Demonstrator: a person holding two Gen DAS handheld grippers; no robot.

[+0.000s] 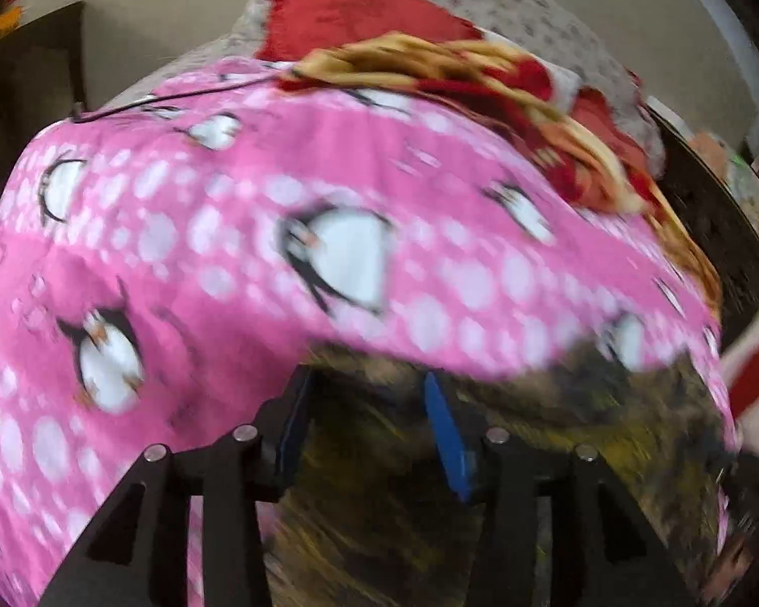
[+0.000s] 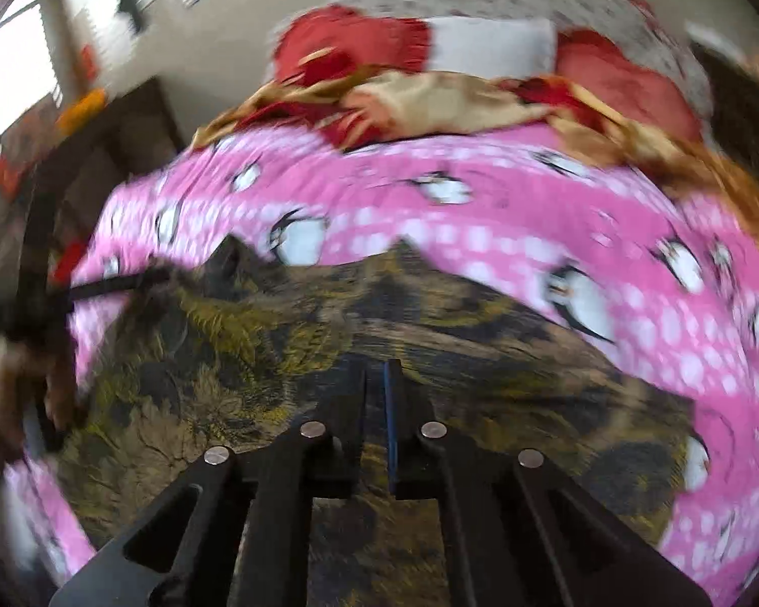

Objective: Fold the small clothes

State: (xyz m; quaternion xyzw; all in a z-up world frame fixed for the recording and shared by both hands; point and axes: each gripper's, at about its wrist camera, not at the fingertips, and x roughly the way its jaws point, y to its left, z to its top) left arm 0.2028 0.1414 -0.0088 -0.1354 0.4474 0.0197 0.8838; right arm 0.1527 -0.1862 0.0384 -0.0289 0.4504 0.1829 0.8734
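L hand-held gripper (image 1: 374, 394) part open, empty; R hand-held gripper (image 2: 379, 379) fully closed over dark garment (image 2: 288, 334).

We see a home bedroom, a bed under a pink penguin blanket (image 2: 480, 192), far pillows (image 2: 491, 48) and crumpled red-gold bedding (image 2: 420, 101), dark wooden furniture (image 1: 30, 101) at left, plain beige wall (image 1: 177, 0).

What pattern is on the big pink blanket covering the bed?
The pink fleece blanket has white dots and black-and-white penguins, clearest in the left wrist view.
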